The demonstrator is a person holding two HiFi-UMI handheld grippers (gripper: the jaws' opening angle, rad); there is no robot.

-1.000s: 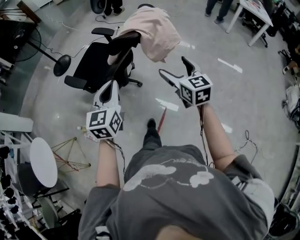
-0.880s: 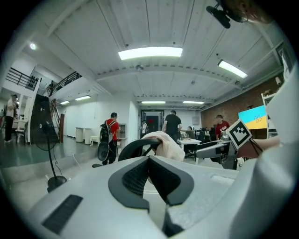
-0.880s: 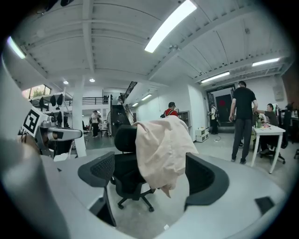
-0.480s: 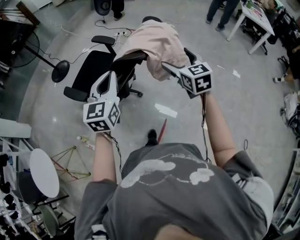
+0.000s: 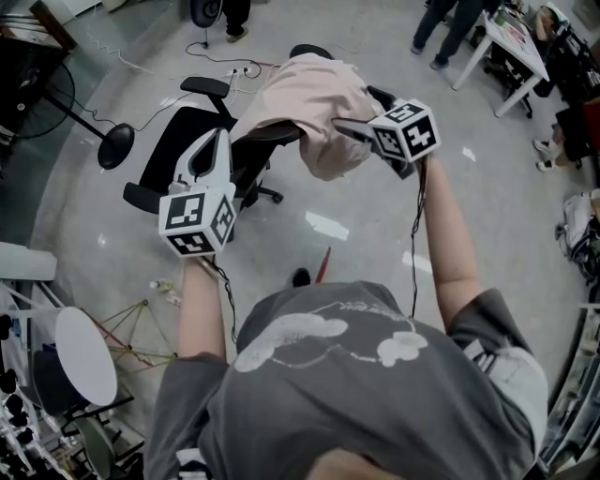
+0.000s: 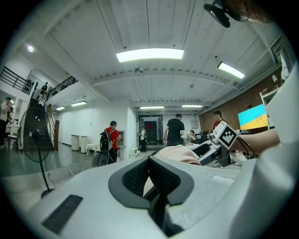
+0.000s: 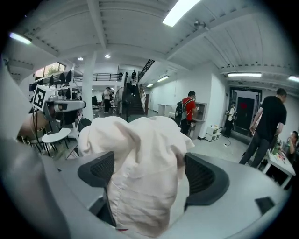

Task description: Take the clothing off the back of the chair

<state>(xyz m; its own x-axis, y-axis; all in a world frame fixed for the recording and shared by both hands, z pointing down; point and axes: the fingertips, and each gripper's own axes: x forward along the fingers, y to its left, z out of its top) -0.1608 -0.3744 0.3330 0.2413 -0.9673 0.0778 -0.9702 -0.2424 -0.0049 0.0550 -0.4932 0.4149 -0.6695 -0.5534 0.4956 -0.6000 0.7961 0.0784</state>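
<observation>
Head view: left hand-held gripper [image 5: 219, 139], clenched with nothing in it, raised on the person's left arm; directly ahead of and beneath its tips, black office chair [image 5: 178, 141], its back rest just past the tips on the side toward the other gripper. Right hand-held gripper [image 5: 356, 108], released, jaws spread wide, raised higher and further forward than the left one; pale pink clothing [image 5: 314, 98] draped over the chair's back rest, its hanging fold lying in between the right gripper's jaws. Grey floor [image 5: 394, 225] below both grippers; red stick [image 5: 323, 265] on it, behind and between them, near the person's foot. Standing fan [image 5: 114, 147] outward of the left gripper, beyond the chair. White surface [image 5: 514, 28] far ahead of the right gripper and to its outer side. Left gripper view: dark pads [image 6: 135, 177] pressed together at centre, nothing gripped; the clothing [image 6: 180, 153] a little beyond the tips and toward the right gripper, whose marker cube [image 6: 227, 135] shows past the cloth on that same side; people standing well ahead in the hall. Right gripper view: pads [image 7: 204, 176] far apart, the clothing [image 7: 140, 154] bunched in the gap and filling most of it, covering the inner edge of one pad and touching the other; person in red top [image 7: 189, 112] and person in black [image 7: 270, 122] well ahead.
</observation>
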